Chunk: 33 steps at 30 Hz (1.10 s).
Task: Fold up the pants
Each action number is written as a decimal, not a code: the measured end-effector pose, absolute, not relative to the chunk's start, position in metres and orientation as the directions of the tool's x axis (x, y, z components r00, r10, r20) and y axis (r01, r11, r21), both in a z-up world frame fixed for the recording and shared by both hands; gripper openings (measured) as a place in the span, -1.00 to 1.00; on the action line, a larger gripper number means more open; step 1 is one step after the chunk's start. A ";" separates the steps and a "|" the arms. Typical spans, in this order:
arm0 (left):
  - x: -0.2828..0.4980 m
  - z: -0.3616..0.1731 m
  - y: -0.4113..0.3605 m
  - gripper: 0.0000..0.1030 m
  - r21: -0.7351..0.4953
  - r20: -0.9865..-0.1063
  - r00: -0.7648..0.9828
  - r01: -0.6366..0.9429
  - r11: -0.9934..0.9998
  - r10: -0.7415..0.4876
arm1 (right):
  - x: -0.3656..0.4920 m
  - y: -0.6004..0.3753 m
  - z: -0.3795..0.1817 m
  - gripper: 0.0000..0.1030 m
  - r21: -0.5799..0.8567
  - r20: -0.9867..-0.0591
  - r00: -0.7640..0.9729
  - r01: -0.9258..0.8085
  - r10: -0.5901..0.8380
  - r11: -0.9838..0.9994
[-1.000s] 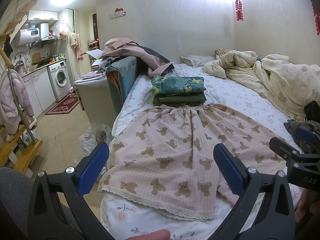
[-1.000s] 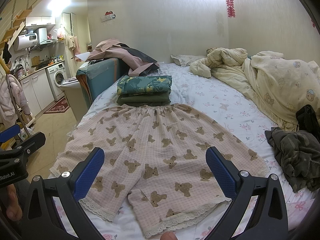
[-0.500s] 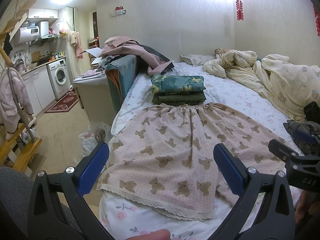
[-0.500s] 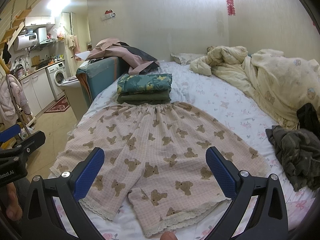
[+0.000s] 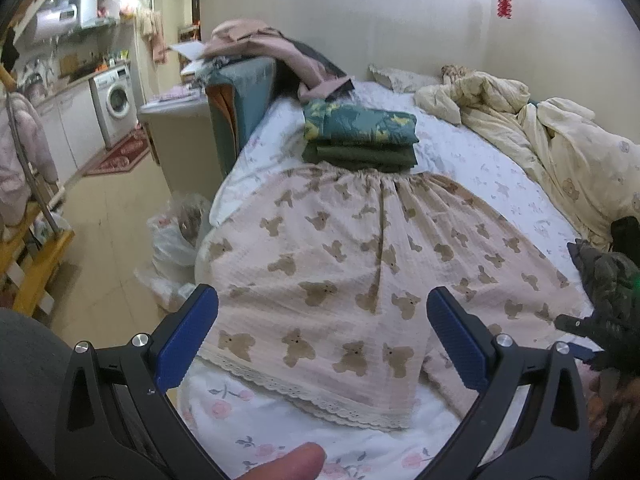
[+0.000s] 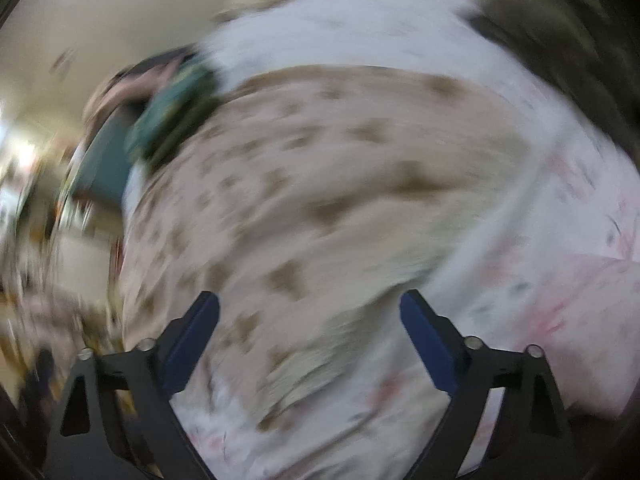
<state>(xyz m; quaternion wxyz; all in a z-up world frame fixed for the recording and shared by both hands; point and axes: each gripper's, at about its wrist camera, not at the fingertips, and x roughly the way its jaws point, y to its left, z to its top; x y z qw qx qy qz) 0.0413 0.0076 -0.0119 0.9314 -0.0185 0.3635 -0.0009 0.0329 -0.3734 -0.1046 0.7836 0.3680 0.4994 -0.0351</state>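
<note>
My right gripper (image 6: 310, 320) has just swung down and rolled, its view now blurred; its jaws, closing a little but still spread, hold nothing, poised over the hem of the pink bear-print cotton pants (image 5: 372, 264) lying flat on the floral bedsheet (image 5: 492, 176); my left gripper (image 5: 322, 336) hovers wide over the other leg; I judge the first fold imminent.

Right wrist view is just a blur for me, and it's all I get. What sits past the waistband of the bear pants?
Observer: A folded stack of green clothes lies on the bed, right at the waistband of the bear pants.
Operator: And the left hand-held gripper?
Observer: The left hand-held gripper is open above the lace hem, gripping nothing.
Operator: Anything to the right of the pants?
Observer: A dark crumpled garment lies by their right edge.
</note>
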 end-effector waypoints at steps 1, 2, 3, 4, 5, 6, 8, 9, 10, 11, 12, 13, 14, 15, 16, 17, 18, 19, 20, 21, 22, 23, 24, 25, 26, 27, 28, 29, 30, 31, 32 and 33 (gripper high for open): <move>0.045 -0.013 0.007 1.00 -0.040 -0.686 0.728 -0.016 0.999 -0.016 | 0.033 -0.391 -0.113 0.61 0.544 -0.817 0.489 0.479 0.306 0.689; 0.048 -0.014 0.007 1.00 -0.044 -0.692 0.721 -0.019 0.999 -0.016 | 0.034 -0.408 -0.120 0.56 0.537 -0.827 0.483 0.525 0.288 0.660; 0.051 -0.015 0.006 1.00 -0.047 -0.700 0.714 -0.021 0.999 -0.018 | 0.034 -0.427 -0.124 0.51 0.515 -0.841 0.483 0.574 0.245 0.637; 0.054 -0.017 0.005 1.00 -0.054 -0.710 0.704 -0.021 0.998 -0.023 | 0.037 -0.441 -0.122 0.50 0.490 -0.854 0.480 0.605 0.203 0.627; 0.056 -0.018 0.005 1.00 -0.064 -0.719 0.694 -0.020 0.998 -0.032 | 0.041 -0.449 -0.121 0.50 0.466 -0.863 0.476 0.622 0.170 0.629; 0.058 -0.020 0.004 1.00 -0.073 -0.727 0.685 -0.017 0.997 -0.041 | 0.048 -0.463 -0.117 0.50 0.418 -0.879 0.464 0.640 0.109 0.644; 0.061 -0.022 0.002 1.00 -0.081 -0.739 0.672 -0.012 0.997 -0.052 | 0.059 -0.478 -0.117 0.50 0.359 -0.894 0.445 0.651 0.047 0.669; 0.062 -0.023 0.001 1.00 -0.082 -0.742 0.668 -0.008 0.997 -0.056 | 0.066 -0.487 -0.118 0.50 0.337 -0.900 0.436 0.656 0.025 0.675; 0.063 -0.024 0.000 1.00 -0.081 -0.745 0.664 -0.004 0.997 -0.058 | 0.072 -0.493 -0.121 0.45 0.329 -0.902 0.432 0.655 0.020 0.680; 0.064 -0.024 0.000 1.00 -0.080 -0.748 0.661 -0.002 0.997 -0.059 | 0.075 -0.496 -0.123 0.39 0.324 -0.903 0.429 0.654 0.018 0.684; 0.064 -0.024 0.000 1.00 -0.075 -0.750 0.659 -0.002 0.997 -0.055 | 0.081 -0.499 -0.126 0.30 0.323 -0.905 0.425 0.649 0.025 0.689; 0.065 -0.025 0.000 1.00 -0.072 -0.753 0.656 -0.004 0.997 -0.052 | 0.086 -0.497 -0.131 0.20 0.329 -0.905 0.424 0.642 0.037 0.693; 0.067 -0.026 0.000 1.00 -0.072 -0.757 0.652 -0.007 0.997 -0.051 | 0.090 -0.498 -0.134 0.13 0.338 -0.905 0.423 0.634 0.054 0.696; 0.068 -0.028 0.000 1.00 -0.074 -0.762 0.646 -0.011 0.997 -0.049 | 0.092 -0.495 -0.137 -0.03 0.344 -0.904 0.421 0.627 0.067 0.699; 0.070 -0.029 0.001 1.00 -0.076 -0.767 0.640 -0.017 0.997 -0.047 | 0.094 -0.491 -0.139 -0.23 0.344 -0.905 0.420 0.622 0.071 0.703; 0.073 -0.031 0.001 1.00 -0.076 -0.773 0.633 -0.023 0.997 -0.044 | 0.096 -0.489 -0.140 -0.40 0.350 -0.901 0.426 0.610 0.079 0.711; 0.074 -0.031 0.002 1.00 -0.075 -0.777 0.629 -0.027 0.997 -0.042 | 0.098 -0.487 -0.137 -0.88 0.343 -0.899 0.433 0.593 0.070 0.729; 0.076 -0.033 0.001 1.00 -0.072 -0.782 0.622 -0.032 0.997 -0.037 | 0.098 -0.484 -0.133 -0.95 0.334 -0.895 0.443 0.579 0.057 0.744; 0.078 -0.034 0.001 1.00 -0.068 -0.787 0.616 -0.034 0.997 -0.033 | 0.098 -0.480 -0.127 -0.95 0.334 -0.885 0.462 0.560 0.049 0.759; 0.081 -0.036 0.000 1.00 -0.063 -0.792 0.609 -0.035 0.997 -0.029 | 0.096 -0.476 -0.118 -0.95 0.345 -0.871 0.488 0.534 0.052 0.772; 0.086 -0.038 -0.001 1.00 -0.058 -0.804 0.593 -0.030 0.998 -0.029 | 0.094 -0.472 -0.111 -0.95 0.365 -0.853 0.517 0.508 0.063 0.780; 0.090 -0.038 -0.002 1.00 -0.058 -0.811 0.584 -0.027 0.998 -0.032 | 0.091 -0.467 -0.101 -0.95 0.379 -0.837 0.542 0.480 0.072 0.791; 0.097 -0.038 -0.004 1.00 -0.059 -0.819 0.573 -0.020 0.998 -0.037 | 0.088 -0.460 -0.091 -0.95 0.395 -0.823 0.562 0.454 0.088 0.799; 0.107 -0.037 -0.007 0.99 -0.068 -0.829 0.556 -0.003 0.998 -0.055 | 0.085 -0.454 -0.083 -0.95 0.422 -0.805 0.583 0.430 0.111 0.799; 0.116 -0.035 -0.012 0.99 -0.070 -0.831 0.552 0.008 0.997 -0.063 | 0.084 -0.449 -0.076 -0.95 0.443 -0.789 0.601 0.407 0.131 0.799; 0.125 -0.034 -0.016 0.99 -0.070 -0.832 0.550 0.020 0.997 -0.070 | 0.083 -0.441 -0.066 -0.95 0.462 -0.769 0.621 0.374 0.153 0.804; 0.137 -0.033 -0.023 0.99 -0.066 -0.835 0.545 0.034 0.997 -0.074 | 0.081 -0.433 -0.057 -0.95 0.488 -0.745 0.642 0.338 0.182 0.804; 0.153 -0.033 -0.033 0.99 -0.058 -0.841 0.535 0.060 0.996 -0.082 | 0.080 -0.426 -0.051 -0.95 0.520 -0.721 0.658 0.303 0.219 0.799; 0.165 -0.033 -0.041 0.99 -0.055 -0.848 0.523 0.084 0.995 -0.091 | 0.079 -0.422 -0.046 -0.95 0.536 -0.707 0.665 0.281 0.240 0.796; 0.184 -0.034 -0.055 0.99 -0.042 -0.856 0.508 0.115 0.992 -0.096 | 0.078 -0.416 -0.040 -0.95 0.552 -0.691 0.672 0.255 0.265 0.794; 0.199 -0.037 -0.065 0.99 -0.040 -0.868 0.487 0.131 0.990 -0.100 | 0.077 -0.411 -0.036 -0.95 0.568 -0.674 0.680 0.228 0.288 0.791; 0.219 -0.041 -0.076 0.99 -0.061 -0.886 0.448 0.146 0.987 -0.121 | 0.077 -0.407 -0.034 -0.95 0.582 -0.665 0.680 0.210 0.311 0.786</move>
